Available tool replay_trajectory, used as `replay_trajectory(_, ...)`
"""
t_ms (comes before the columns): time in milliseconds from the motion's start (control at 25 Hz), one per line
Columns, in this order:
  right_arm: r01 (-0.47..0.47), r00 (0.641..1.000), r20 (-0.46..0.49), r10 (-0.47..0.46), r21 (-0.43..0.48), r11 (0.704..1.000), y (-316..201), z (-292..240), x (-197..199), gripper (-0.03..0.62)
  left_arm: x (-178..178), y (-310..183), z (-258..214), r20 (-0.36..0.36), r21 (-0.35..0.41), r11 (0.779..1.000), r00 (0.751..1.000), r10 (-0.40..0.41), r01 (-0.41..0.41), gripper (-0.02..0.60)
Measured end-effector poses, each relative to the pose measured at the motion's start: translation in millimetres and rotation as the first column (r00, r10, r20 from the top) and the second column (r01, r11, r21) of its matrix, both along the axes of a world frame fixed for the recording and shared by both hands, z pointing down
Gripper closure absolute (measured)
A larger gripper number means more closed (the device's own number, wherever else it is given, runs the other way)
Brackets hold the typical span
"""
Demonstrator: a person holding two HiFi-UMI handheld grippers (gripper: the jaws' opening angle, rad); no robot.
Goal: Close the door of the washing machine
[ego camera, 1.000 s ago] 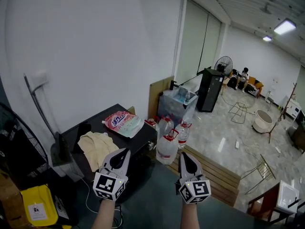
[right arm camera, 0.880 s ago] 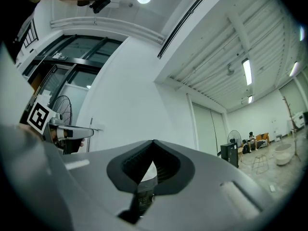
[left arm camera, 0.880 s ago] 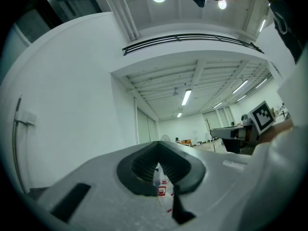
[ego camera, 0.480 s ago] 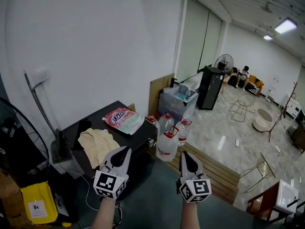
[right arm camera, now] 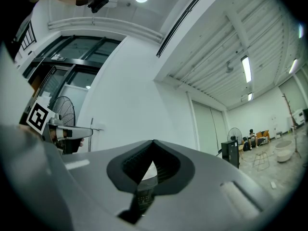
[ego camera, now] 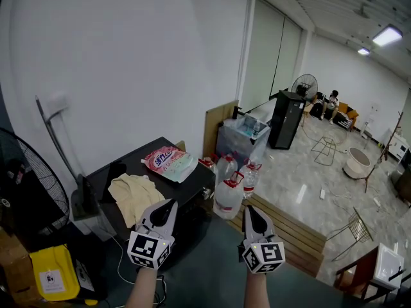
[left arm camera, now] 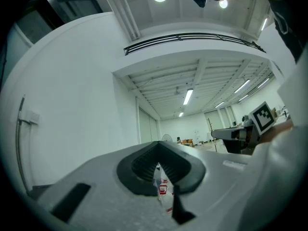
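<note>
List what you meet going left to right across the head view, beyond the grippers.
yellow bin → cream cloth → pink pouch → water bottles → black cabinet → seated person → white tub

Black washing machine top [ego camera: 192,190]: beige cloth [ego camera: 136,195], pink pouch [ego camera: 171,162].

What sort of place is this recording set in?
Probably a large, sparsely furnished workshop or studio hall: glossy tiled floor, ceiling strip lights, a pedestal fan far off, water jugs beside a black appliance.
</note>
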State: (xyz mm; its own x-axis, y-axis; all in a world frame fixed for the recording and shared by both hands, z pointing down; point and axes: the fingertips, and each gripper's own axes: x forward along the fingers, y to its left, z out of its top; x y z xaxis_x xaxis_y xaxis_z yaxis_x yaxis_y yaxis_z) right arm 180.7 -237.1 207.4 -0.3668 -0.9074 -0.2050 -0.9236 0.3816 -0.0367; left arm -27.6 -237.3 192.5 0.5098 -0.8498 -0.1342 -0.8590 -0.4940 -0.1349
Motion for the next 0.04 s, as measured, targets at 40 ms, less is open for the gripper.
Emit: replay_trajectory(40, 0.0, 1.0, 0.0, 0.0, 0.001, 1.0, 0.0, 0.1, 0.0, 0.582, -0.2, -0.1, -0.2, -0.001, 0.002, 1.0, 1.0, -0.001, 0.001, 0.581)
